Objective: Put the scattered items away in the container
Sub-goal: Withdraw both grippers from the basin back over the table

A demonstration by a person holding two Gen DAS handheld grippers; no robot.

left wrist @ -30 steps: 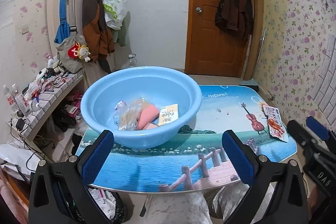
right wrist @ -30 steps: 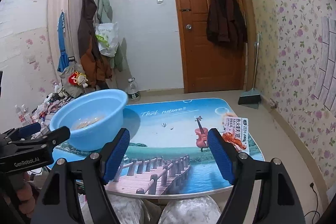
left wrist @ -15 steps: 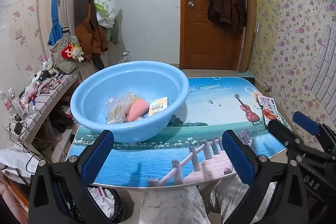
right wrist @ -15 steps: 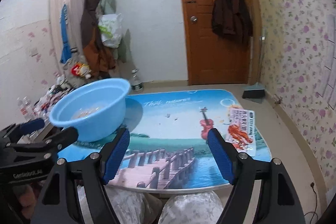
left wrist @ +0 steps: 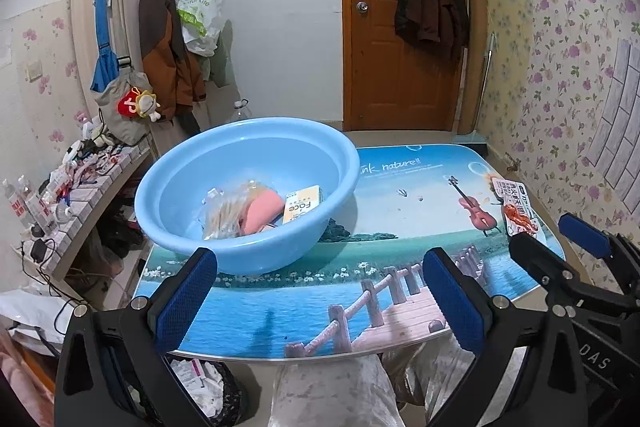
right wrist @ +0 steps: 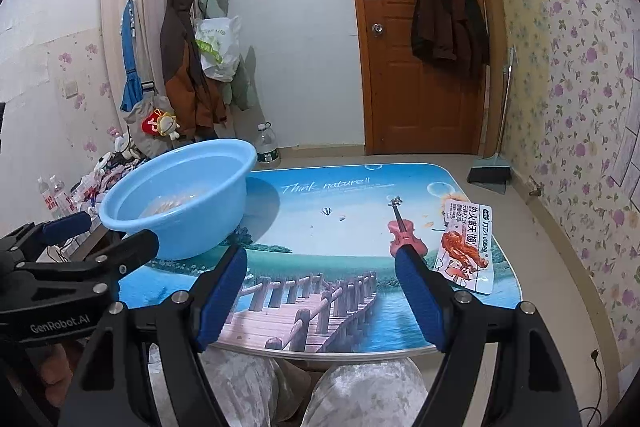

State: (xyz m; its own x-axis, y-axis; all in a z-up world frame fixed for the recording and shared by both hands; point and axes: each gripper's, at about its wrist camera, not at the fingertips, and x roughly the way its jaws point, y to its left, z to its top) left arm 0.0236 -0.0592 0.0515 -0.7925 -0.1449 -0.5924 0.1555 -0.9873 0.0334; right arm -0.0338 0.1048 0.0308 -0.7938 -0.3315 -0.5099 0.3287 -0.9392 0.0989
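Observation:
A light blue basin (left wrist: 168,223) (right wrist: 224,227) stands on the left part of the printed table. Inside lie a clear plastic bag (left wrist: 224,217), a pink item (left wrist: 262,211) and a small yellow box (left wrist: 302,209). A white and red snack packet (right wrist: 466,245) (left wrist: 518,213) lies flat near the table's right edge. My left gripper (left wrist: 320,271) hangs open and empty over the near table edge, in front of the basin. My right gripper (right wrist: 320,265) is open and empty too, its right finger just left of the packet.
The table (right wrist: 320,195) bears a lake and bridge picture. A cluttered low shelf (left wrist: 80,183) runs along the left wall, with a waste bin (left wrist: 204,383) under the table's near edge. A water bottle (right wrist: 267,145) and a dustpan (right wrist: 490,175) stand on the floor beyond. A person's knees (right wrist: 320,387) sit below.
Both views have shifted slightly: the basin and the packet sit a little differently in frame. Both grippers stay open and empty; nothing on the table moved.

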